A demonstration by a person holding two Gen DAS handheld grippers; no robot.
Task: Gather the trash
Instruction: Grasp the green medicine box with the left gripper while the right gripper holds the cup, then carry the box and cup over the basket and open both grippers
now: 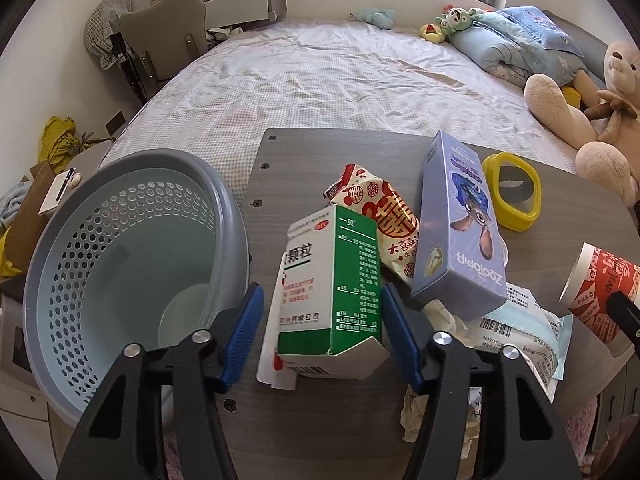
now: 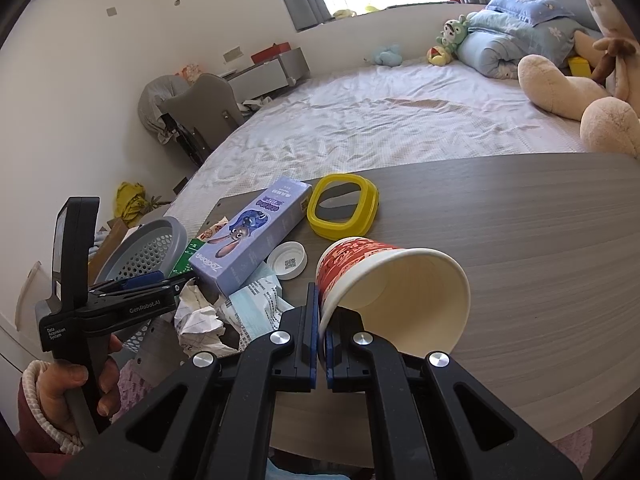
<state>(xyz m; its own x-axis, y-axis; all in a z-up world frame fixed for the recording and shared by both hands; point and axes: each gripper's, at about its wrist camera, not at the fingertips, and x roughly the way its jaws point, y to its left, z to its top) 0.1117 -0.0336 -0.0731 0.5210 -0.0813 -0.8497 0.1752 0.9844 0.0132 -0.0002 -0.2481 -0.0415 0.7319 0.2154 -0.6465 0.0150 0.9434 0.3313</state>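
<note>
The green-and-white medicine box (image 1: 332,284) is covering part of the red-and-cream snack packet (image 1: 384,220) and a white leaflet's upper part. The purple Zootopia box (image 1: 460,228) is lying over the barcode-labelled packet (image 1: 516,328). The picture's right edge is cutting off the red paper cup (image 1: 596,292). In the right wrist view, the medicine box is showing only a green sliver.

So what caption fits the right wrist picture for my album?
Right gripper pinches the rim of a tipped paper cup on the table.
</note>
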